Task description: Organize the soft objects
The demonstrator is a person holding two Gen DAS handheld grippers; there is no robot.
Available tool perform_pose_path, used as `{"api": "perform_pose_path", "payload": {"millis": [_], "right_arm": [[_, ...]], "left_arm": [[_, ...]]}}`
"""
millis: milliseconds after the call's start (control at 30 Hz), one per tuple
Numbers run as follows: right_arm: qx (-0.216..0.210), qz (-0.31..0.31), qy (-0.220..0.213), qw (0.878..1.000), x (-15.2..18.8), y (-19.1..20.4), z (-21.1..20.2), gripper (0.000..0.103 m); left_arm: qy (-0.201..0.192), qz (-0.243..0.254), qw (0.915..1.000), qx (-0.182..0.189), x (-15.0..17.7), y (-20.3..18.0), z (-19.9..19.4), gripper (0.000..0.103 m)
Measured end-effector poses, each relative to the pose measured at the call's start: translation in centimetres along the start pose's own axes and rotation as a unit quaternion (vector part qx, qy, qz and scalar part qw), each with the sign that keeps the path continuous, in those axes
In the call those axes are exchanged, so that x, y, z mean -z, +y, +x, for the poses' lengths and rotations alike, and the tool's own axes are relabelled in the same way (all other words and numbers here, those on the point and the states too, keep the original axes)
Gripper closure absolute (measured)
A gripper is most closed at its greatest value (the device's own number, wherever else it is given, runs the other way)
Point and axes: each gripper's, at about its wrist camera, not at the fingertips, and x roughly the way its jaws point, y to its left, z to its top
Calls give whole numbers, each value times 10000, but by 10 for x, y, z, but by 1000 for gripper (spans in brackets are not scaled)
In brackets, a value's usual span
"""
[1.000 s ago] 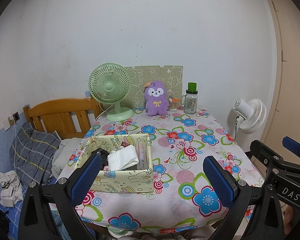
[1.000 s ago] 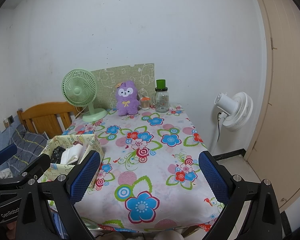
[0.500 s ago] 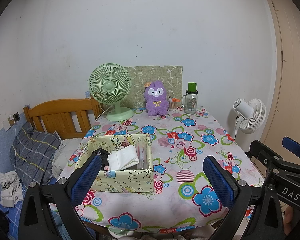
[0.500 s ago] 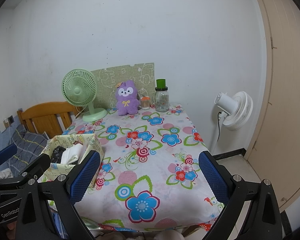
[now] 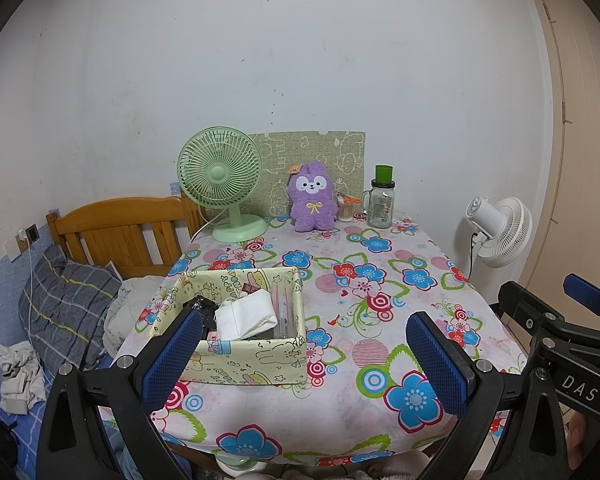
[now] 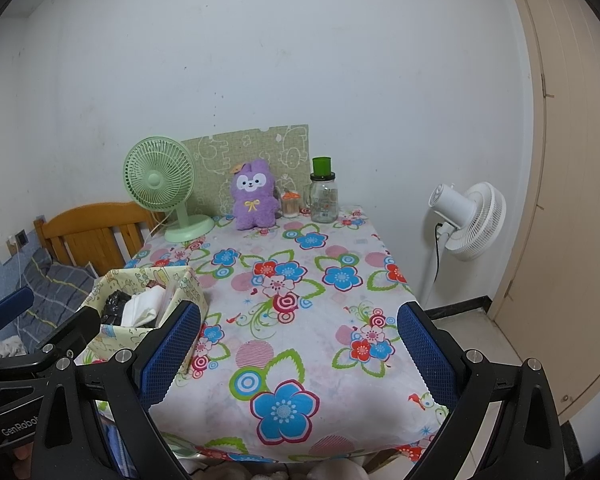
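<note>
Sitting upright at the far edge of the bench [image 5: 380,368], the purple plush toy [image 5: 313,197] shows a white face patch, two rounded ears and a yellow bow on its chest; it rests against a green patterned board [image 5: 340,156], between a green desk fan [image 5: 220,184] and a glass jar with a green lid [image 5: 381,200]. A small cotton-swab container [image 5: 346,210] stands just beside the toy. On the near left of the floral tablecloth, a yellow fabric box [image 5: 244,364] holds a white folded cloth [image 5: 246,316] and dark items. The left gripper [image 5: 300,354] hovers above the near bench edge with jaws spread wide, empty. The right gripper [image 6: 298,354] is held level alongside it, likewise wide apart and holding nothing.
</note>
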Motion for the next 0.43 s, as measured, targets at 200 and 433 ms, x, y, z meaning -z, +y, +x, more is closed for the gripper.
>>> {"api": "perform_pose_path", "payload": {"millis": [200, 433], "right_arm": [[11, 1, -2, 10000, 2, 0, -1, 3], [23, 4, 0, 10000, 2, 0, -1, 3]], "left_arm": [[2, -2, 10000, 0, 0, 0, 0, 0], [4, -6, 10000, -1, 0, 0, 0, 0]]}}
